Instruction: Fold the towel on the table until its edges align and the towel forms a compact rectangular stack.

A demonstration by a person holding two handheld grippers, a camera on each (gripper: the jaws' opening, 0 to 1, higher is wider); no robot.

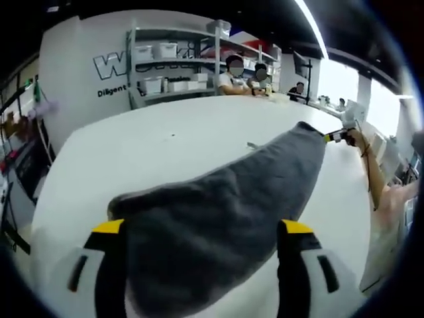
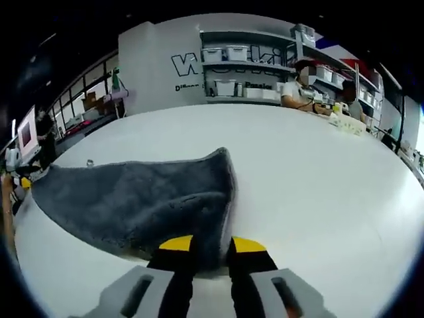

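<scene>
L gripper view: left gripper [image 1: 205,232] at bottom, yellow-tipped jaws spread wide w/ the grey towel [image 1: 225,212] draped between and over them; whether it's actually clamped there, can't tell. Towel stretches from the jaws up and to the right across the white desk [image 1: 152,146], narrowing to a far corner held by the right gripper [image 1: 336,136], small at the right edge of that view. A person's arm [image 1: 372,173] runs down from it along the right side. Far side of desk: two people [image 1: 244,78] seated, white shelves [image 1: 173,66] w/ storage boxes behind them, white wall w/ dark lettering [image 1: 109,66]. More people further right near bright windows [image 1: 341,83].

R gripper view: right gripper [image 2: 212,248] at bottom, jaws pressed close together, pinching the near edge of the towel [image 2: 139,199] at its corner. Towel lies mostly flat on the desk [image 2: 311,179], spreading left from the jaws; near the jaws the edge looks doubled over, w/ a raised fold line running up to a peak mid-desk. Far left corner of towel reaches the left gripper [image 2: 25,181], yellow tip just visible at desk edge. Desk right of towel is bare white. Far: shelves [image 2: 245,66] w/ boxes, seated person [image 2: 301,89] at far right side of desk, lettered wall [image 2: 189,65], another person [image 2: 45,136] standing far left by a screen.
</scene>
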